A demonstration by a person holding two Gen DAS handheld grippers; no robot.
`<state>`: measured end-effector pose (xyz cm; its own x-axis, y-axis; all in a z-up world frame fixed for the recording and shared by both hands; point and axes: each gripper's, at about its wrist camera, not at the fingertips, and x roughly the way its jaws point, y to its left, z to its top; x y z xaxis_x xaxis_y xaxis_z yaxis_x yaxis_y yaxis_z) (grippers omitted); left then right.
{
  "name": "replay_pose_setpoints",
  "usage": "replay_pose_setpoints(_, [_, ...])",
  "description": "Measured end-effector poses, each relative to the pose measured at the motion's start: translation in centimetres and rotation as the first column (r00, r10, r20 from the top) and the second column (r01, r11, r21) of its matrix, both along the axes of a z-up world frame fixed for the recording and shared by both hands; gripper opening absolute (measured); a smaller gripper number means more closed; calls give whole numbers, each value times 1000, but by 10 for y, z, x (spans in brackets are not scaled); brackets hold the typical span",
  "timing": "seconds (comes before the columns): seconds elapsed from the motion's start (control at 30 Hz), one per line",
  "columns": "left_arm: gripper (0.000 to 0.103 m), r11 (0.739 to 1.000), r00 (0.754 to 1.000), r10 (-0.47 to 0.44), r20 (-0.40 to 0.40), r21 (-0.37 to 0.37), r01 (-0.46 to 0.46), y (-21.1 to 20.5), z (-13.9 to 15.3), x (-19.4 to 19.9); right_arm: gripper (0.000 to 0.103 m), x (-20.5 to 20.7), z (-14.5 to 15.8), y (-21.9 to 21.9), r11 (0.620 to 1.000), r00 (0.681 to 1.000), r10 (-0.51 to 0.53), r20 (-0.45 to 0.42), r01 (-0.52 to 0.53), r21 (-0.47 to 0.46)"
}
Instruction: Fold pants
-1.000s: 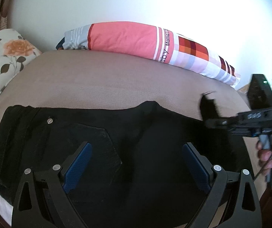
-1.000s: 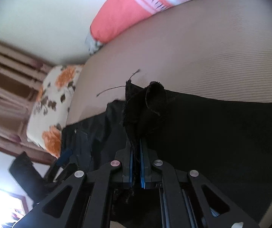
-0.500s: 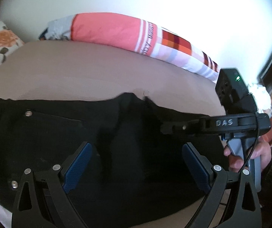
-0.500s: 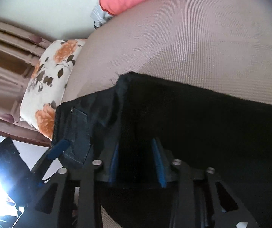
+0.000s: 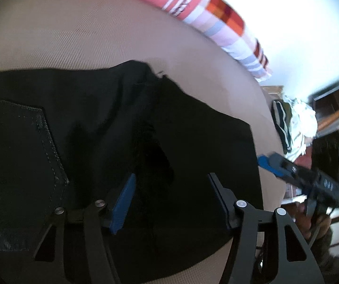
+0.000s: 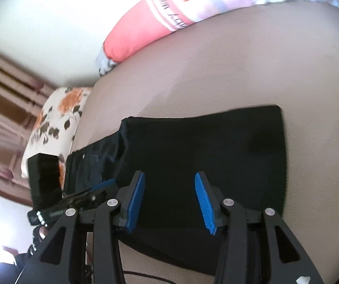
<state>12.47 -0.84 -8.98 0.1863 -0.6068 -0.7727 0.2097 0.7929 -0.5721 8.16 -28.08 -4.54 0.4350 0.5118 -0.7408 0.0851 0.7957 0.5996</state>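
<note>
Black pants (image 6: 205,142) lie folded on bed (image 6: 240,66). Right tool (image 6: 169,201) just opening, empty, lower centre. Left tool (image 5: 171,198) closing, half-open over cloth, gripping nothing, likely to take next fold.

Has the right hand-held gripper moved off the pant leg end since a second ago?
Yes. The right hand-held gripper, jaws just opened and empty, pulled back from the black pants' folded edge.
</note>
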Motion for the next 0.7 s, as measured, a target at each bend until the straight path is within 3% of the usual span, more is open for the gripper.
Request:
replay_pose_setpoints(0.33, [60, 996, 996, -50, -70, -79, 45, -15, -12, 19, 44, -8, -22, -10, 994, 997, -74, -36, 77, 83])
replay_pose_setpoints(0.43, [48, 992, 991, -67, -118, -118, 53, -19, -18, 19, 44, -8, -26, -5, 994, 997, -59, -43, 63, 88])
replay_pose_setpoints(0.7, [33, 989, 991, -45, -129, -143, 26, -17, -24, 19, 45, -5, -31, 2, 994, 997, -46, -54, 51, 97])
